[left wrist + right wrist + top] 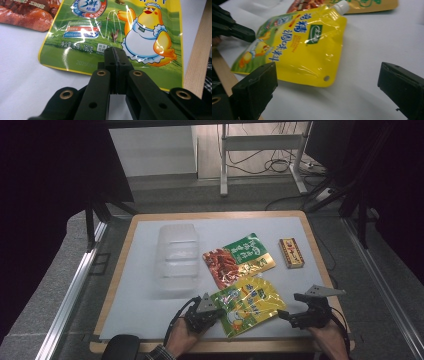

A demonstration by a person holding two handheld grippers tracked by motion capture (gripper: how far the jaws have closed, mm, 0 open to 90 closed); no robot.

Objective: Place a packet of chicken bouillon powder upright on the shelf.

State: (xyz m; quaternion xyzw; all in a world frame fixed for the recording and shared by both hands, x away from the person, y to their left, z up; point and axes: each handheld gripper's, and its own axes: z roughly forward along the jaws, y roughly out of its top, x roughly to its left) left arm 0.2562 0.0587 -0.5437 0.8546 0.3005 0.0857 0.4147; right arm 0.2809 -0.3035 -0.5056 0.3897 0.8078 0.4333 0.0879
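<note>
Glossy yellow spouted pouch [248,304], crinkled foil

On the white mat [135,285] covering the table, a clear plastic container [177,260] sits left of centre. Just to its right lies a snack packet [238,259], with a small box [291,252] farther right, apart from it. Nearer the person, a spouted pouch [248,304] lies in front of the packet, overlapping its near edge. The left gripper [214,313] meets the pouch's left corner; the right gripper [285,316] sits just beside its right edge.
</note>
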